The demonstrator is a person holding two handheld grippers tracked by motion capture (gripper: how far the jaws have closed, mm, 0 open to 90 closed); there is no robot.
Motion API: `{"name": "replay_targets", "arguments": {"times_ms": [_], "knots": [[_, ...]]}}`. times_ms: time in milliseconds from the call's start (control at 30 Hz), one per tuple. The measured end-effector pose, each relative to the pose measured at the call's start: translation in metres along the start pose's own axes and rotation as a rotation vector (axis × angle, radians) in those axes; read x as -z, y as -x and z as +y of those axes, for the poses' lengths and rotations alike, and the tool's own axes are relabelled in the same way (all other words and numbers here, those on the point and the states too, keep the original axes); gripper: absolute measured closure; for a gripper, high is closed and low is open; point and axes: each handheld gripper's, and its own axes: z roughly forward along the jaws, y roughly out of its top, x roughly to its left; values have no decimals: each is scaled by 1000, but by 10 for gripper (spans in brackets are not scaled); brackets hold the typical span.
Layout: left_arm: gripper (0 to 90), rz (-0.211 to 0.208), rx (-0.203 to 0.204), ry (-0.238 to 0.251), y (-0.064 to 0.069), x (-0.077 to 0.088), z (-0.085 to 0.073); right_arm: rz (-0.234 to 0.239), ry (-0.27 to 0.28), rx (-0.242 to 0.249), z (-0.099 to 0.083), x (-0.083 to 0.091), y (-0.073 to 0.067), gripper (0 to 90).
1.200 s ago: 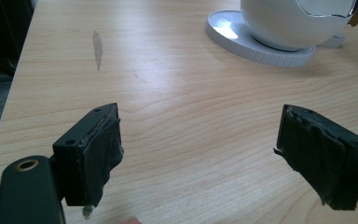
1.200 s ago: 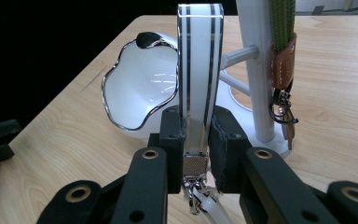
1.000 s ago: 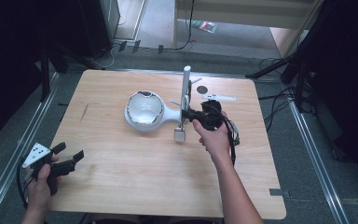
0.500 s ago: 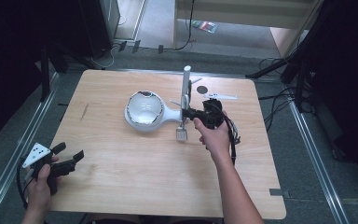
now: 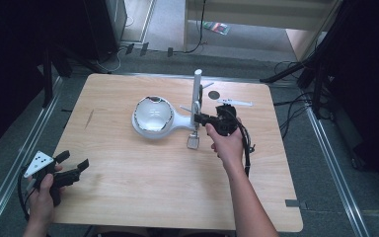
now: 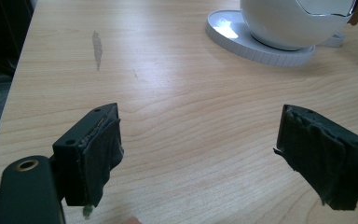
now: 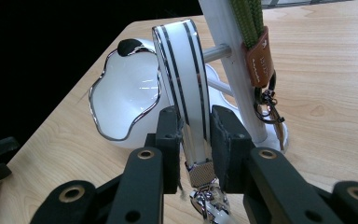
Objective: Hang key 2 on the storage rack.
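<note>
The worktop [image 5: 128, 197] is pale wood-grain laminate, rectangular with rounded corners, with a dull grey smear [image 6: 96, 43] near its left side.

Near the middle sits a white glossy stand: a round ribbed base [image 6: 256, 44] carrying a bowl [image 7: 126, 105] with a wavy chrome-edged rim, smooth and shiny inside. From it a neck runs to a small foot from which a straight white post [image 5: 197, 91] rises, with thin metal pegs [image 7: 219, 51] sticking out sideways.

The right claw [image 7: 193, 140] is clenched on a strap [image 7: 182, 79], a flat white band with thin dark and silver stripes that loops up and over a peg. The black padded jaws press its two faces just above a fine metal mesh end and a chrome clasp [image 7: 207, 200], which hangs below. Beside it on the post hangs an olive woven cord [image 7: 249, 18] with a tan leather tab [image 7: 258, 53] and dark metal clip. In the high view the clasp's end [image 5: 193, 142] lies near the post's foot.

Beyond the post lie a dark round disc [image 5: 213, 94] and a flat white strip [image 5: 234, 102].

The left claw [image 6: 198, 154] is released, its jaws wide apart with worn, wrinkled black pads [image 6: 105, 144], hovering over bare wood at the near-left corner, well apart from the stand.
</note>
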Motion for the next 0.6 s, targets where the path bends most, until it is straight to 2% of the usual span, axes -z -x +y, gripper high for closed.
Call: {"name": "replay_targets", "arguments": {"times_ms": [167,367,600], "knots": [[146,0,1,0,0,0,0,-23,23,3,0,0,1,695],[146,0,1,0,0,0,0,-63,37,10,0,-2,3,675],[146,-1,0,0,0,0,0,-74,76,14,1,-2,0,655]]}}
